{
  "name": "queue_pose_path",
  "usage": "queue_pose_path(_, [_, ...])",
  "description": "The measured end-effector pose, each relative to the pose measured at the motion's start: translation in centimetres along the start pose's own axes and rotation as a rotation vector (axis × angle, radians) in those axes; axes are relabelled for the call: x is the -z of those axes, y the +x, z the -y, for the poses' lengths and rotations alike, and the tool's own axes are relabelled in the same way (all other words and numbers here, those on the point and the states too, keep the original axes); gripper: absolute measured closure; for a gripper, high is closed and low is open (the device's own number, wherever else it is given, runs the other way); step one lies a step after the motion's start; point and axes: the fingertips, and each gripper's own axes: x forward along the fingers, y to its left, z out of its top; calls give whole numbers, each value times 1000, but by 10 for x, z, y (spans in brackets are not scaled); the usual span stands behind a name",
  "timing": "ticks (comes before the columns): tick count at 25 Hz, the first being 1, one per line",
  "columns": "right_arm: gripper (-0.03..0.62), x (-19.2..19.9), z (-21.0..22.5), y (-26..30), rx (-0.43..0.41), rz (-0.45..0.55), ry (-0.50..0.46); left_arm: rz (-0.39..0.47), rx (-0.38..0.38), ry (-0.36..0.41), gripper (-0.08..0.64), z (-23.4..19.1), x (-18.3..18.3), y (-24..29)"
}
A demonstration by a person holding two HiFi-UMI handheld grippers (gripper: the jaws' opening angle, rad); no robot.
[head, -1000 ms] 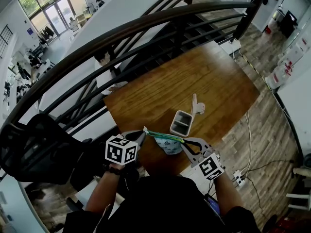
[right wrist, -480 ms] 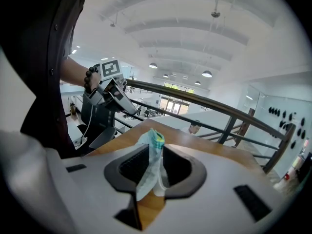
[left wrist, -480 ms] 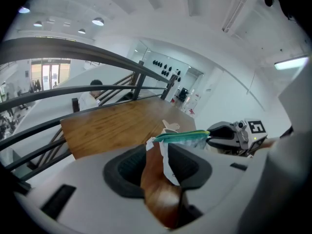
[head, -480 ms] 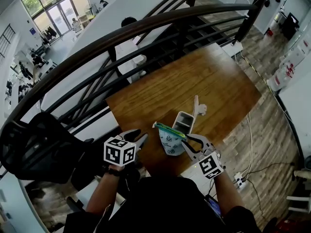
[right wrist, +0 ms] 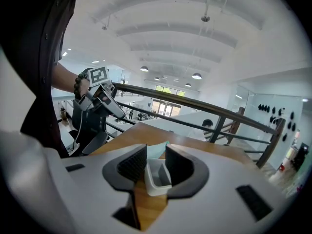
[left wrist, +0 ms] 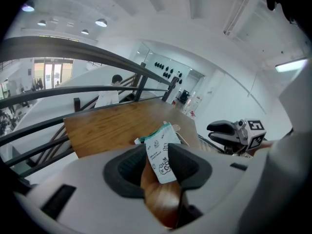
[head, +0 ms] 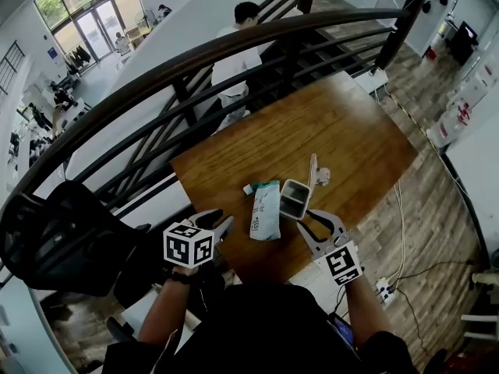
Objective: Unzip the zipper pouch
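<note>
- Table (head: 343, 131): wood top. Zipper pouch (head: 265, 213) lies flat on it near my edge, between the two grippers and touching neither.
- L gripper (head: 218, 220): jaws roughly half apart, just been opening, nothing held. The pouch shows beyond the gap, unpinched.
- R gripper (head: 316, 228): jaws likewise part open, just been opening, empty. Grey tray (head: 295, 199) sits ahead of its gap.
- Step, as I judge it: release after the pull. I'd back both off straight w/o snagging fabric; R must clear the tray, which is just beside the pouch.
- If the zip isn't fully run: L pins the band's end, R takes the tab, then pull along the band, not upward.
- Pouch body: white fabric w/ small dark cartoon prints, long axis pointing away from me.
- Zip band (head: 267, 185): teal, at the far end. Open or shut, can't tell.
- White piece (head: 247, 188) at the band's corner: prob. the pull tab.
</note>
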Motion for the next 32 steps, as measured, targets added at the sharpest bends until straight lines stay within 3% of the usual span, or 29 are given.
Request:
queue_pose_path(3, [476, -2, -2, -6, 13, 13, 30, 10, 4, 2, 413, 2, -1, -4])
queue_pose_path(5, [477, -8, 2, -15, 32, 46, 105, 48, 15, 10, 414, 7, -6, -8])
queue_pose_path(9, [499, -21, 17, -41, 111, 158, 314, 196, 42, 51, 472, 15, -26, -21])
queue_pose_path(11, [526, -22, 19, -57, 161, 187, 364, 267, 40, 88, 496, 19, -33, -32])
queue_pose_path(15, [568, -33, 14, -84, 249, 225, 364, 391, 26, 165, 528, 25, -50, -60])
queue_pose_path(19, [589, -42, 11, -101, 274, 284, 422, 480, 13, 210, 535, 29, -61, -81])
queue_pose_path(26, [595, -36, 16, -122, 278, 318, 446, 516, 8, 171, 539, 51, -53, -100])
queue_pose_path(32, [597, -38, 23, -149, 229, 397, 495, 558, -31, 200, 540, 80, -46, -106])
